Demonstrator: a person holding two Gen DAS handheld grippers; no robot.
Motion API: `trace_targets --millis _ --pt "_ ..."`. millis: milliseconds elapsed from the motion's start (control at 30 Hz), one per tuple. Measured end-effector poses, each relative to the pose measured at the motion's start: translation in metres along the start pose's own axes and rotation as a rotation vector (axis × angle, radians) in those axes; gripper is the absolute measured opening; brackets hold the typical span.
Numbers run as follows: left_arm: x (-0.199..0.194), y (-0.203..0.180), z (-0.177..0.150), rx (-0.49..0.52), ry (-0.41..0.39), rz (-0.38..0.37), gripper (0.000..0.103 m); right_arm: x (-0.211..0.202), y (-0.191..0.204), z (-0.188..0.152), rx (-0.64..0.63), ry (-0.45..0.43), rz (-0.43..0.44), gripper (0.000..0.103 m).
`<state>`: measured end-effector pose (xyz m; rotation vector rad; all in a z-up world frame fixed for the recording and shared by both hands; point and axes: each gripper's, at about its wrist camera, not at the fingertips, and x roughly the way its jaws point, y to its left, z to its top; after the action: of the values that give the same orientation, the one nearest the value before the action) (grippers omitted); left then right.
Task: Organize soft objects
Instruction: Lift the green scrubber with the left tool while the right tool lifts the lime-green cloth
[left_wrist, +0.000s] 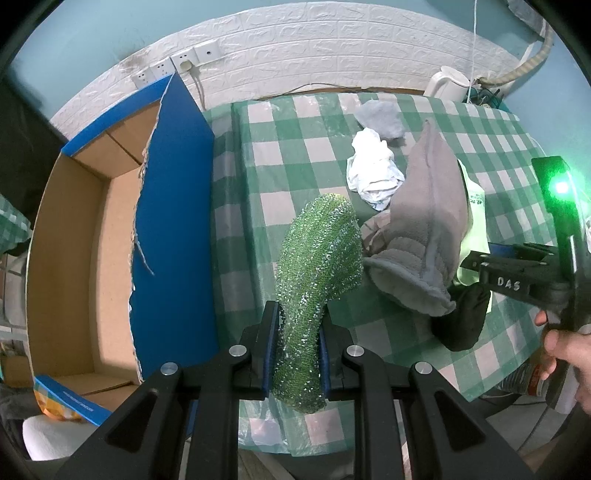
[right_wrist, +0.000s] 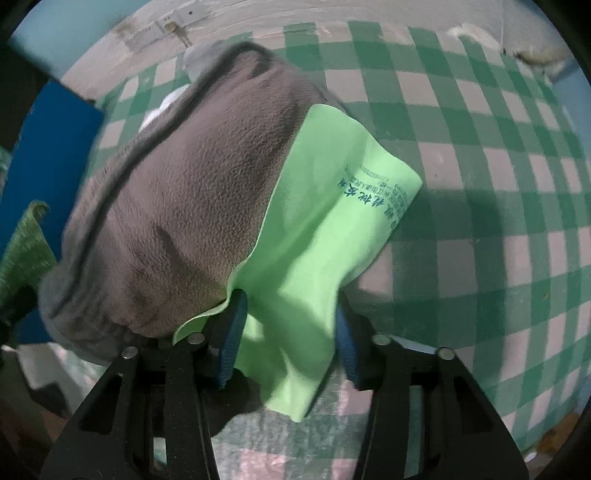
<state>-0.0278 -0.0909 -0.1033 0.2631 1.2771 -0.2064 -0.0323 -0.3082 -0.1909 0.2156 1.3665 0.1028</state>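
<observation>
My left gripper (left_wrist: 295, 336) is shut on a sparkly green scrubbing cloth (left_wrist: 317, 254) and holds it up over the checked table (left_wrist: 280, 158), beside an open cardboard box (left_wrist: 74, 258) with blue flaps. My right gripper (right_wrist: 288, 325) has its jaws partly apart with a light green cloth (right_wrist: 332, 221) between them; I cannot tell if it is pinched. A grey fleece item (right_wrist: 184, 192) hangs over the same cloth to its left. In the left wrist view the fleece (left_wrist: 424, 229) stands up from the table, with the right gripper body (left_wrist: 524, 277) behind it.
A white crumpled cloth (left_wrist: 373, 173) and a pale grey cloth (left_wrist: 380, 118) lie at the table's far side. A black soft item (left_wrist: 465, 321) lies under the fleece. A white kettle (left_wrist: 447, 85) stands at the back right corner. The box's blue flap (left_wrist: 173, 229) rises between box and table.
</observation>
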Motion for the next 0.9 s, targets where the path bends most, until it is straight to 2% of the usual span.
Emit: trace_targets --millis 33,67,200,433,767,800,900 --pt "0.001 0.0 0.0 0.0 0.001 0.0 0.019 0.0 0.003 0.0 -0.019 -0.002 -0.016 0.025" --pt "0.001 0.0 0.0 0.0 0.002 0.0 0.019 0.0 0.004 -0.001 -0.029 0.0 -0.015 0.01" --pt "0.002 0.001 0.0 -0.004 0.005 0.003 0.019 -0.002 0.005 -0.003 -0.029 -0.004 -0.005 0.007" --pt "-0.002 0.002 0.0 -0.01 -0.005 0.0 0.019 -0.025 0.013 -0.005 -0.035 -0.061 -0.009 0.006" --pt "-0.011 0.004 0.0 -0.009 -0.03 0.005 0.019 -0.065 0.032 -0.013 -0.07 -0.143 -0.058 0.006" --pt "-0.013 0.005 0.0 -0.009 -0.034 0.007 0.019 -0.063 0.032 -0.002 -0.077 -0.15 -0.067 0.006" --pt "-0.018 0.005 0.001 -0.009 -0.046 0.009 0.019 -0.074 0.039 -0.001 -0.091 -0.177 -0.077 0.006"
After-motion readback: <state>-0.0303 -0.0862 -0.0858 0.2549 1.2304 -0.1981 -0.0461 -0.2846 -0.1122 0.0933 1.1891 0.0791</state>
